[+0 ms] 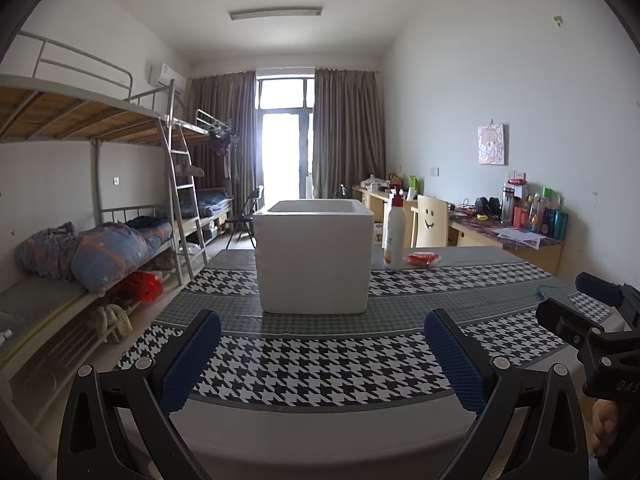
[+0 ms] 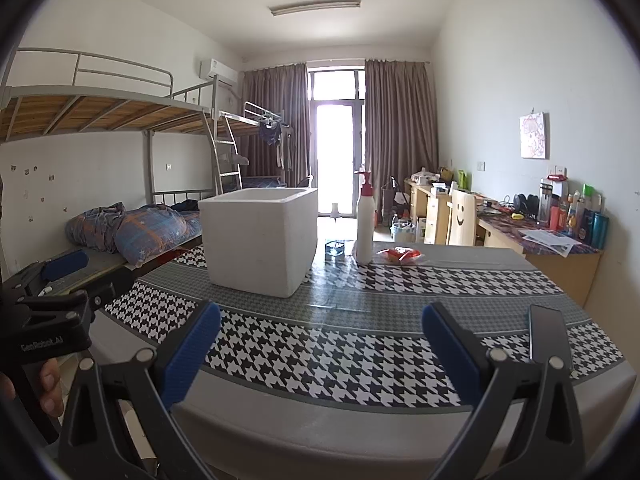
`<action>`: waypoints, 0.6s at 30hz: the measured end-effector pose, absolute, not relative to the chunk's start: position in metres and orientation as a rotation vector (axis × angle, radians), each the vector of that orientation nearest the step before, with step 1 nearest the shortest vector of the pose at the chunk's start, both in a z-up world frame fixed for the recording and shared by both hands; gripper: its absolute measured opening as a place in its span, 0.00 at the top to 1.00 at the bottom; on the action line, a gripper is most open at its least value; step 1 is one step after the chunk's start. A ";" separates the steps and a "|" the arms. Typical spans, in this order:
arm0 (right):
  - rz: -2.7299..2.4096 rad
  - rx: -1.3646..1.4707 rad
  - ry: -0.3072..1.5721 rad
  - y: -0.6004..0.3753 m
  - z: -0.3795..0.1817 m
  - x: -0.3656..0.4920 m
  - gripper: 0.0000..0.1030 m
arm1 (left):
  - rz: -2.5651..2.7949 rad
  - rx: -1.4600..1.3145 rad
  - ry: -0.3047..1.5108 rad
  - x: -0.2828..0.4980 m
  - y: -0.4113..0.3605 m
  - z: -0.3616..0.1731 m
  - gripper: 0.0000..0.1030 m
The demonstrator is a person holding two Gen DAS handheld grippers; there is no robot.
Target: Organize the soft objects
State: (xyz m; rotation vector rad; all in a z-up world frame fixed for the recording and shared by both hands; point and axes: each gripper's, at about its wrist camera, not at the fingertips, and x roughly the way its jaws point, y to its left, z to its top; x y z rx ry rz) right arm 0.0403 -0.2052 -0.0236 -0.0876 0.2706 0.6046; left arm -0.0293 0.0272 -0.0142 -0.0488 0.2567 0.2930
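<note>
- A white square foam box [image 1: 315, 256], open at the top, is set upright on the black-and-white houndstooth tablecloth [image 1: 320, 364].
- A white pump bottle with a red nozzle [image 2: 365, 222] is placed just right of the box, and a red soft packet in clear wrap [image 2: 400, 255] lies beside the bottle, farther right of the box.
- The left gripper [image 1: 322, 354] is held released before the box, nothing grasped.
- The right gripper [image 2: 321, 344] is likewise spread wide and empty.
- A dark flat phone [image 2: 547, 332] is seen near the right gripper's finger.
</note>
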 end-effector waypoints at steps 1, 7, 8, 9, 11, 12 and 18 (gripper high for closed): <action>0.605 -0.087 0.269 -0.206 -0.024 0.040 0.01 | 0.294 -0.048 0.255 -0.030 0.028 -0.014 0.01; 0.601 -0.082 0.265 -0.208 -0.024 0.037 0.01 | 0.295 -0.047 0.250 -0.033 0.028 -0.014 0.01; 0.601 -0.081 0.266 -0.208 -0.025 0.037 0.01 | 0.296 -0.047 0.249 -0.033 0.028 -0.015 0.01; 0.602 -0.080 0.267 -0.208 -0.025 0.037 0.01 | 0.299 -0.049 0.247 -0.034 0.029 -0.014 0.01; 0.603 -0.077 0.267 -0.209 -0.025 0.037 0.01 | 0.300 -0.049 0.244 -0.035 0.029 -0.014 0.01; 0.604 -0.076 0.267 -0.209 -0.026 0.036 0.01 | 0.303 -0.048 0.242 -0.036 0.029 -0.014 0.01; 0.607 -0.071 0.268 -0.209 -0.027 0.034 0.01 | 0.296 -0.049 0.237 -0.042 0.030 -0.016 0.01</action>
